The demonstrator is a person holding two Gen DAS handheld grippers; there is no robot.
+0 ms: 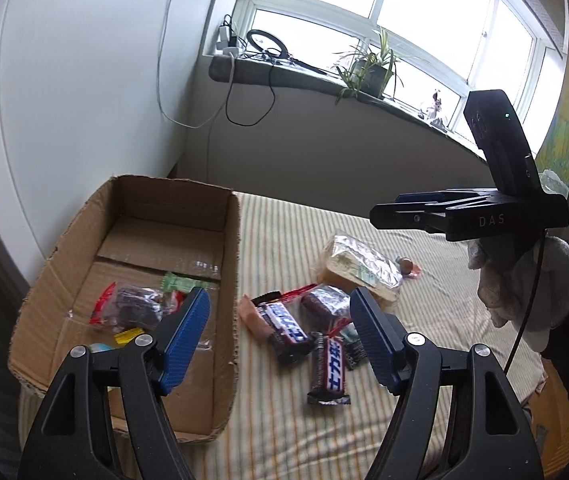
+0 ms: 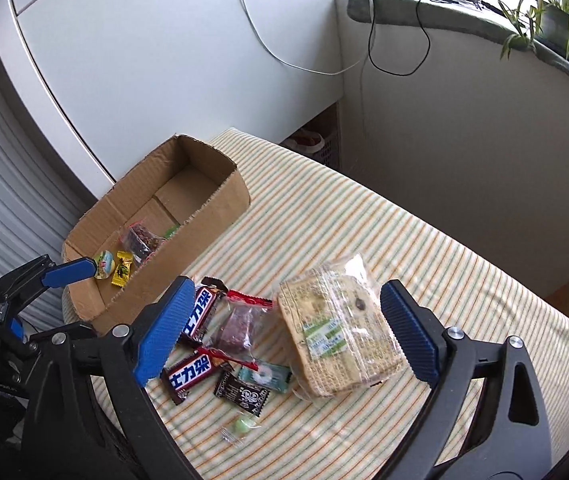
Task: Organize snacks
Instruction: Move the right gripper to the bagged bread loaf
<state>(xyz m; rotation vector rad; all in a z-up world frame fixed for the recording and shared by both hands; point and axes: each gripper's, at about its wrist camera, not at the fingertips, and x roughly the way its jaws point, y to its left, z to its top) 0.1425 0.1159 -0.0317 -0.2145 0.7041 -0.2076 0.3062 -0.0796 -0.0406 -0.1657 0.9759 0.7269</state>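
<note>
right wrist view: crinkly plastic-wrapped block [image 2: 336, 336] beside corrugated cardboard box [image 2: 188, 240], perhaps wafers.

A white knit glove [image 1: 524, 288] is covering the hand gripping the black, blue-padded right gripper [image 1: 412, 210], marked "DAS".

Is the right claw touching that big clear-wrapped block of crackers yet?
Apart. The right wrist view shows the right claw open, with striped cloth visible between each blue finger and the clear-wrapped cracker block.
</note>
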